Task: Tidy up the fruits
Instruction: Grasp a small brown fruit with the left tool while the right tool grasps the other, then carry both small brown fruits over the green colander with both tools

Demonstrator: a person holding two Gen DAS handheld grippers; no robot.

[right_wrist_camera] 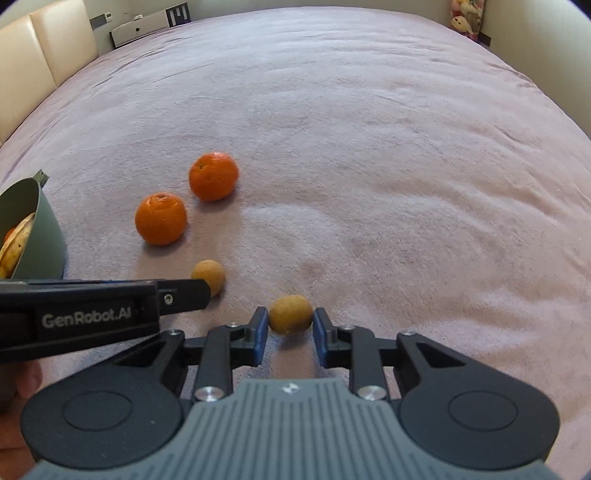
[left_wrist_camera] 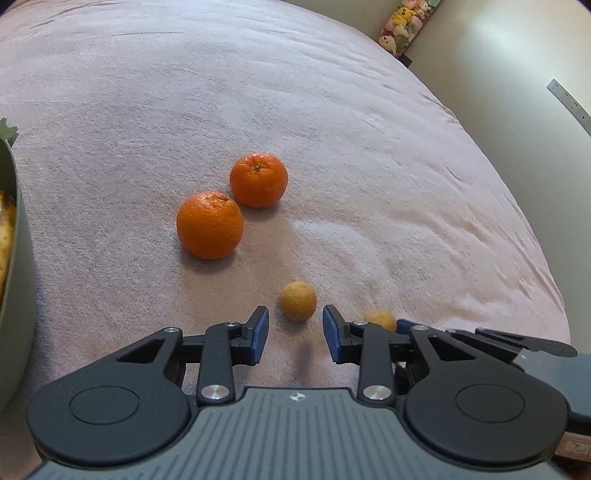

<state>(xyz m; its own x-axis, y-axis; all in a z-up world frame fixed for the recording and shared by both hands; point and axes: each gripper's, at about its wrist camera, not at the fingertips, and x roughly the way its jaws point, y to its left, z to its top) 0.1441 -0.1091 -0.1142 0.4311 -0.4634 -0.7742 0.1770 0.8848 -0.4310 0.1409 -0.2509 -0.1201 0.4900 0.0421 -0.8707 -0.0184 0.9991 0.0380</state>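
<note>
Two oranges lie on the pink blanket: a near one (left_wrist_camera: 209, 224) (right_wrist_camera: 161, 218) and a far one (left_wrist_camera: 258, 180) (right_wrist_camera: 213, 181). Two small tan round fruits lie closer. My left gripper (left_wrist_camera: 295, 323) is open, its fingertips on either side of the first small fruit (left_wrist_camera: 298, 300) (right_wrist_camera: 209, 276) and just short of it. My right gripper (right_wrist_camera: 290, 322) is open with the second small fruit (right_wrist_camera: 290, 314) (left_wrist_camera: 381, 319) between its fingertips, not clamped. The left gripper's body (right_wrist_camera: 103, 314) crosses the right wrist view at the left.
A green bowl (right_wrist_camera: 44, 236) (left_wrist_camera: 14, 280) with a banana (right_wrist_camera: 14, 243) in it stands at the left on the blanket (right_wrist_camera: 369, 147). Plush toys (left_wrist_camera: 402, 26) sit at the far right corner. The blanket's edge drops off at the right.
</note>
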